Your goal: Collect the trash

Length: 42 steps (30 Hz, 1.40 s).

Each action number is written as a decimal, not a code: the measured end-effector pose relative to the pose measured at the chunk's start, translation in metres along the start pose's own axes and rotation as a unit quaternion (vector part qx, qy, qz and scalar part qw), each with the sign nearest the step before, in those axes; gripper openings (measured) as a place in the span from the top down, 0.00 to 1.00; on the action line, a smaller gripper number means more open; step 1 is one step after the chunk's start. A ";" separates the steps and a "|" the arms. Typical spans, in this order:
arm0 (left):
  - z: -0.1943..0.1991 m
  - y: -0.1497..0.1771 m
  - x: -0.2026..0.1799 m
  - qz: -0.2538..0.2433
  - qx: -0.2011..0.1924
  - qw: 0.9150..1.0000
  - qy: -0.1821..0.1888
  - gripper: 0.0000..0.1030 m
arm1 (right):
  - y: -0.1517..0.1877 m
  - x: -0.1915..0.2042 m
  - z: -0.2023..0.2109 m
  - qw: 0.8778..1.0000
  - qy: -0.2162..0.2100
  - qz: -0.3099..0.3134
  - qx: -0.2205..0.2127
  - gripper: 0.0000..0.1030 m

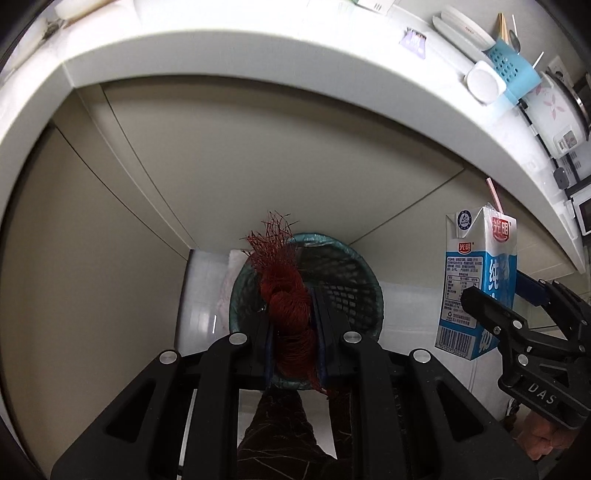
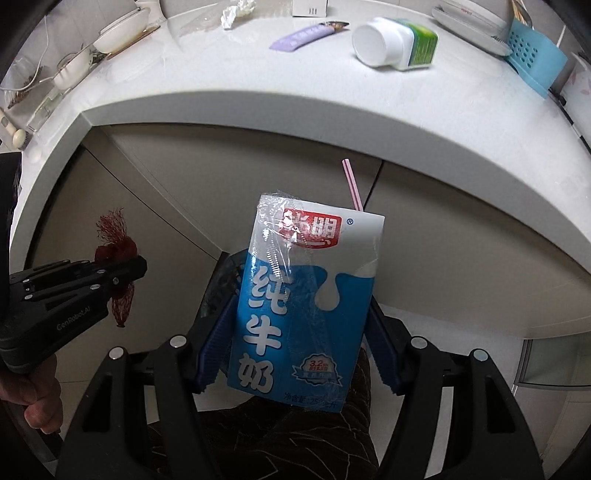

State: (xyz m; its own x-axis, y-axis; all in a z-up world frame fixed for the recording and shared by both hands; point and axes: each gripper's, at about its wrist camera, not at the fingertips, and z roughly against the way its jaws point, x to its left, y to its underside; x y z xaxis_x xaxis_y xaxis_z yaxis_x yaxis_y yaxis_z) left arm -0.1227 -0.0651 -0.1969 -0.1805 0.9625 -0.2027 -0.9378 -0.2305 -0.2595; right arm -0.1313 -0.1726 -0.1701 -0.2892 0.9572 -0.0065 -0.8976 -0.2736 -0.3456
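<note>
The left hand-held gripper (image 1: 291,314) is clamping a bunched red mesh net bag (image 1: 286,295) between its blue pads, with the frayed end of the net sticking out beyond the fingertips. Directly past those fingertips, a round trash basket (image 1: 354,280) lined with a greenish bag is sitting on the pale floor, at the foot of the beige cabinet doors (image 1: 258,166). The right hand-held gripper (image 2: 301,325) is gripping a blue and white milk carton (image 2: 303,295) by its two sides, holding it upright with a slight tilt; a pink straw (image 2: 352,184) is poking from its top. Part of the basket is showing just behind the carton. Well beyond both grippers, the white bench (image 2: 258,74) is carrying a lying white bottle (image 2: 395,42), a purple wrapper (image 2: 306,35) and crumpled paper (image 2: 236,13).
</note>
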 end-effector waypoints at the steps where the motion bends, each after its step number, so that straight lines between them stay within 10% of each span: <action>1: -0.003 0.001 -0.001 0.000 0.003 1.000 0.001 0.85 | 0.001 -0.001 -0.004 1.000 0.003 0.000 0.001 0.38; 29: -0.062 0.011 -0.051 -0.089 0.037 0.995 0.019 0.80 | 0.013 -0.023 -0.015 0.999 -0.002 -0.047 0.004 0.38; 38: -0.072 0.012 -0.059 -0.097 0.041 0.994 0.021 0.61 | 0.010 -0.017 -0.019 0.999 0.001 -0.052 0.007 0.38; 42: -0.071 0.006 -0.059 -0.095 0.030 0.995 0.014 0.37 | 0.008 -0.013 -0.016 0.999 -0.002 -0.051 0.003 0.38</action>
State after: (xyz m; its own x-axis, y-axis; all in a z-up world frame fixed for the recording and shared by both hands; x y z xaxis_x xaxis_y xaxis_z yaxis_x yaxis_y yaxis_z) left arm -0.0971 -0.1333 -0.2533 0.0092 0.9834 -0.1810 -0.9702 -0.0351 -0.2399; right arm -0.1289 -0.1856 -0.1881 -0.1974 0.9798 0.0327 -0.9242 -0.1749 -0.3396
